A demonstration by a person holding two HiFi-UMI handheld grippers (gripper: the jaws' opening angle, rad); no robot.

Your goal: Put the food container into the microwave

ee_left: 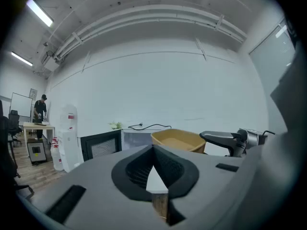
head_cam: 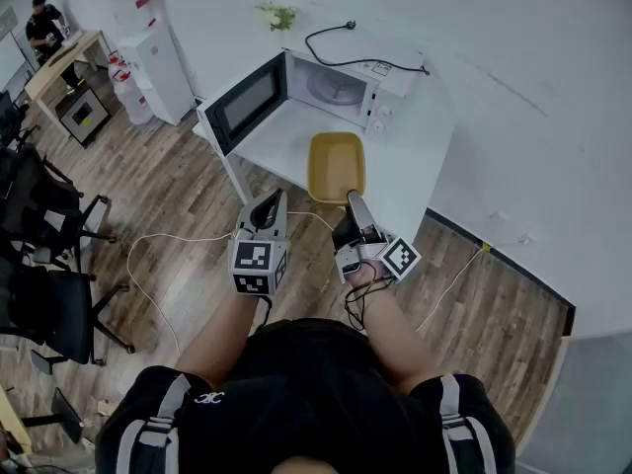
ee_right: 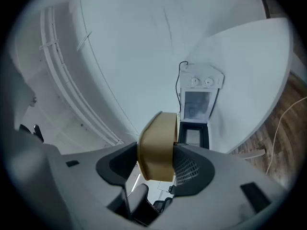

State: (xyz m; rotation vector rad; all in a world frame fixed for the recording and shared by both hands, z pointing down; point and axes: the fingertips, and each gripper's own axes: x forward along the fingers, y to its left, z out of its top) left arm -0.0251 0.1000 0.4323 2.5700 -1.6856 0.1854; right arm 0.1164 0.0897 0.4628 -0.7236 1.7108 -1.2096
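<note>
A shallow yellow food container (head_cam: 336,166) hangs over the front of the white table (head_cam: 415,181), just short of the microwave (head_cam: 336,89). My right gripper (head_cam: 354,201) is shut on its near rim. In the right gripper view the container (ee_right: 157,145) sits on edge between the two pads, with the open microwave (ee_right: 195,104) beyond it. The microwave door (head_cam: 247,102) swings out to the left and the cavity shows its glass plate. My left gripper (head_cam: 269,203) is level beside the right one, shut and empty; in its own view the left gripper (ee_left: 153,150) has its pads meeting.
A black cable (head_cam: 346,42) lies on the microwave's top. A water dispenser (head_cam: 158,62) stands to the left against the wall, office chairs (head_cam: 49,294) further left. A white cord (head_cam: 168,255) trails over the wooden floor. A person stands at a far desk (head_cam: 59,67).
</note>
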